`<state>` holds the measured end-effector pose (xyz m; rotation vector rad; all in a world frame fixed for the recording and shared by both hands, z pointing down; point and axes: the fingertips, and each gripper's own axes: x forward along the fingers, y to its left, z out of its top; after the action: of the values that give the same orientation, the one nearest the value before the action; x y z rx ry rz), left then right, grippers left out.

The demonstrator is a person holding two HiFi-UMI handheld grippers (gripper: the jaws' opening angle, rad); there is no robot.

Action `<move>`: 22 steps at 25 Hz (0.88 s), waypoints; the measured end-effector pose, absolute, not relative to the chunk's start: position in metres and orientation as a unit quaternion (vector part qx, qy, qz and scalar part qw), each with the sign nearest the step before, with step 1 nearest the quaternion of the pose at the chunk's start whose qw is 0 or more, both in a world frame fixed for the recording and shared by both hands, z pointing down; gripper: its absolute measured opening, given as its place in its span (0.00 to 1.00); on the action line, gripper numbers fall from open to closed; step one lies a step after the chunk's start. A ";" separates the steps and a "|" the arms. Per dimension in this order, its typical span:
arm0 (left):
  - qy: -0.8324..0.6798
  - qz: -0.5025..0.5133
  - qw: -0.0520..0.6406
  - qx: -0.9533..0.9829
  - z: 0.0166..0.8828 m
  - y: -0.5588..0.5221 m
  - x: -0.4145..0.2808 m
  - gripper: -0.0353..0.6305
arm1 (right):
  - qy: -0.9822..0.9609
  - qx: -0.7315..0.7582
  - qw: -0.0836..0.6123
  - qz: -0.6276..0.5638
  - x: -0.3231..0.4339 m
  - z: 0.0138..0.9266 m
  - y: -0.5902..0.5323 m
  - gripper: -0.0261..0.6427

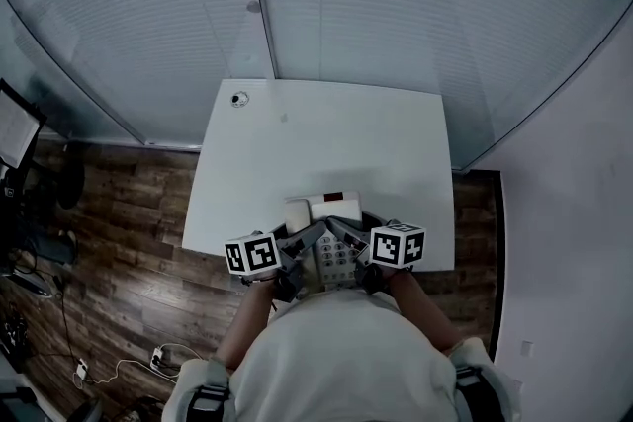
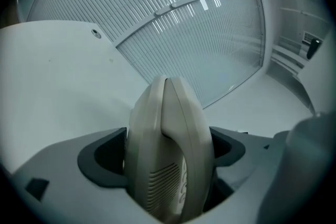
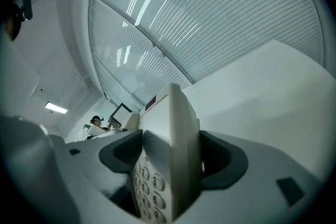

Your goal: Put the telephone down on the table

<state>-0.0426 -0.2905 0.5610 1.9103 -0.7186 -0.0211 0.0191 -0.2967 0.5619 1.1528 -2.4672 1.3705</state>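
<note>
While our left gripper (image 2: pixel 169 160) and right gripper (image 3: pixel 170 157) clamped it, the smooth, wedge-shaped beige telephone (image 1: pixel 334 230) was at the flat white table (image 1: pixel 326 133).

The person wore a pale grey-white short-sleeved top (image 1: pixel 341 361), with dark straps and buckles (image 1: pixel 205 399) at the near left and near right shoulders. The left gripper (image 1: pixel 309 250) bore a white marker cube with black squares (image 1: pixel 252 254), and the right gripper (image 1: pixel 362 250) bore a matching white-and-black cube (image 1: pixel 398 245). In the gripper views each gripper's body was smooth pale grey plastic, its jaws lined with rounded dark grey pads (image 2: pixel 102 157) (image 3: pixel 226 161), and a small dark square recess (image 2: pixel 35 187) marked the outer shell.
</note>
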 end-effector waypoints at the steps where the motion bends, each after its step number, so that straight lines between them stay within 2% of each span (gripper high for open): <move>1: -0.300 -0.008 0.523 0.798 0.561 -0.295 -0.040 0.70 | -0.808 0.378 0.047 0.450 0.022 0.562 -0.301 0.55; 22: -0.308 0.010 0.538 0.785 0.592 -0.370 -0.001 0.70 | -0.799 0.371 0.052 0.469 0.060 0.593 -0.376 0.55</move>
<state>-0.0007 -0.3697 0.5916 1.8679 -0.7319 0.0232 0.0598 -0.3759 0.5933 1.1291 -2.4323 1.4283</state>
